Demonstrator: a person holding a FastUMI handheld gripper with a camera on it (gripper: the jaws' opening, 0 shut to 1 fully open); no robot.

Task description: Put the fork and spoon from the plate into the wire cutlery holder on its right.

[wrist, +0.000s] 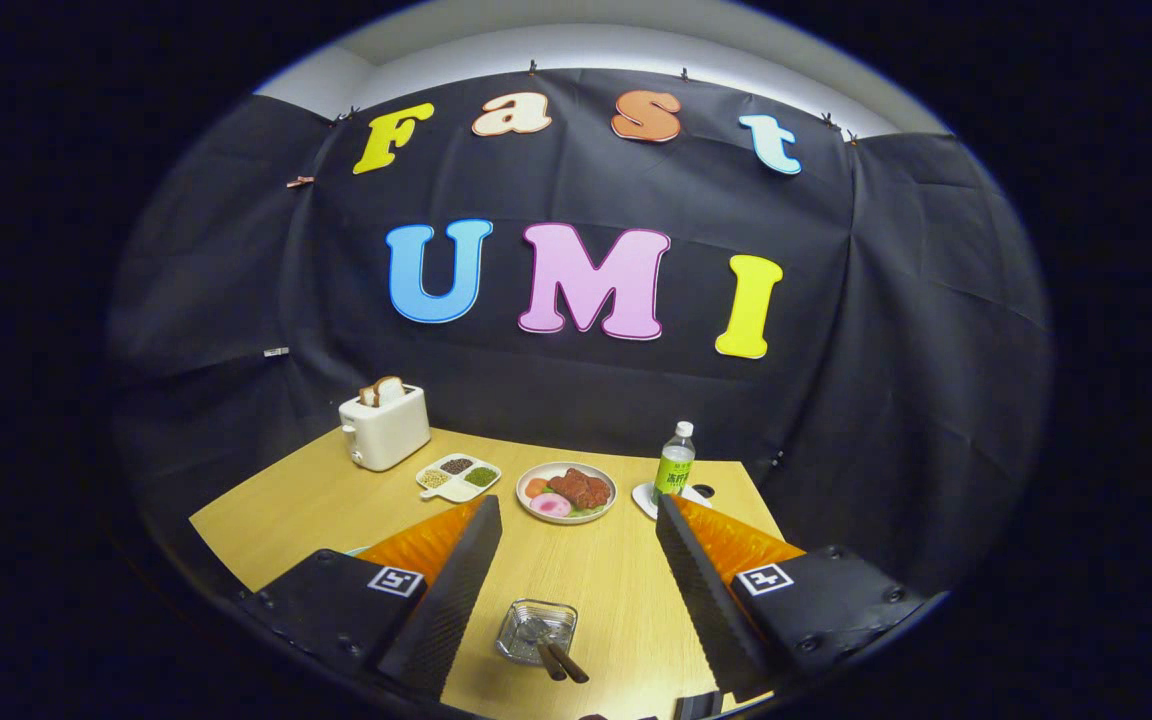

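Observation:
A small wire cutlery holder (536, 628) stands on the wooden table (616, 580), low between my two fingers and nearer than their tips. Two utensils with dark brown handles (563, 662) stand in it, leaning toward me; their heads are down inside the wire, so I cannot tell fork from spoon. My gripper (578, 505) hangs above the table, open wide, with nothing between its fingers. A thin pale rim (361, 550) peeks out beside the left finger; what it belongs to is hidden.
Beyond the fingertips sit a plate of meat and vegetables (566, 492), a divided dish of grains (458, 477), a white toaster with bread (384, 425) and a green bottle (674, 462) on a white coaster. The black booth wall closes off the table's back.

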